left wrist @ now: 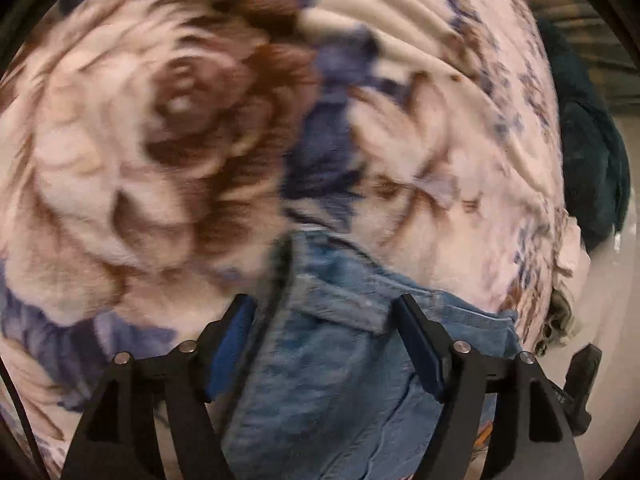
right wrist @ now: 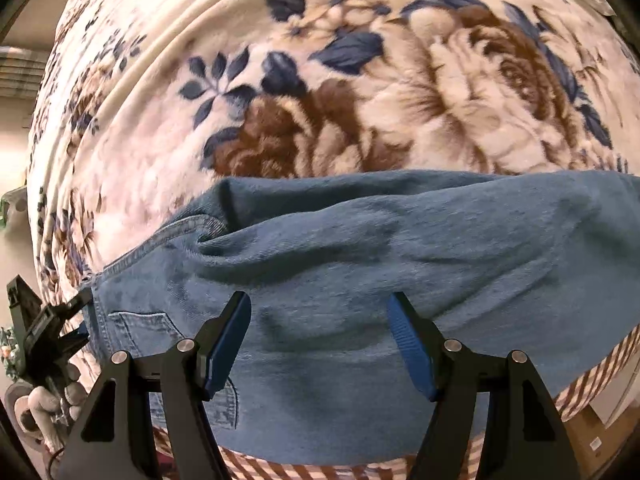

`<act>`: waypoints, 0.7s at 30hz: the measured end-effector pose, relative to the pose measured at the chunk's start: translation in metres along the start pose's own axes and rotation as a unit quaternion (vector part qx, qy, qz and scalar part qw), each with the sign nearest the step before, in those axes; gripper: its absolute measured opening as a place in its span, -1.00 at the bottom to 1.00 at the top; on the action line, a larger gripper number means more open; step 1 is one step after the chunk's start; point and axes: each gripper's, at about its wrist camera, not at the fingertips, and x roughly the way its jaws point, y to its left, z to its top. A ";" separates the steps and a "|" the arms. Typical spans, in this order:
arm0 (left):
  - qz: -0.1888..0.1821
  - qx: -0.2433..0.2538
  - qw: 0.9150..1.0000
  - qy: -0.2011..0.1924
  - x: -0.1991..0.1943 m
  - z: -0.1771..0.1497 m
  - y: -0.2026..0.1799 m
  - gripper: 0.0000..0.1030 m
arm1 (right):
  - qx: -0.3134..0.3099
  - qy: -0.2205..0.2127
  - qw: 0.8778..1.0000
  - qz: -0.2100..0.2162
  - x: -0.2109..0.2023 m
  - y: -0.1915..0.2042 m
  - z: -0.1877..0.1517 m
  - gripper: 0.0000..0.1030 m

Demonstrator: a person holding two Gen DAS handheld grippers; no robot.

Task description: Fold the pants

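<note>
You're working over a bed (right wrist: 132, 128) covered by a plush cream blanket (right wrist: 400, 92) printed with brown roses and blue leaves. The jeans (right wrist: 360, 264) lie straight on that blanket along the bed's near edge, waistband and back pocket toward its left end, the cloth creased and bunched near the seam. Under the near edge of the jeans you can see a strip of brown-and-white checked fabric (right wrist: 592, 376). In the left wrist view a dark teal cloth (left wrist: 588, 152) lies past the blanket's right edge.
</note>
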 end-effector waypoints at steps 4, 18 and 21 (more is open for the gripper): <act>0.039 0.090 0.995 -0.020 -0.009 -0.008 -0.032 -0.29 | -0.001 0.005 1.000 0.006 0.010 0.011 -0.001 0.42; 0.112 0.070 0.991 -0.035 -0.031 -0.008 -0.028 -0.18 | -0.025 0.001 0.999 -0.032 0.010 0.027 0.000 0.42; 0.176 0.091 0.978 -0.065 -0.059 -0.028 -0.050 -0.12 | -0.027 -0.003 0.999 -0.023 -0.005 0.017 0.004 0.42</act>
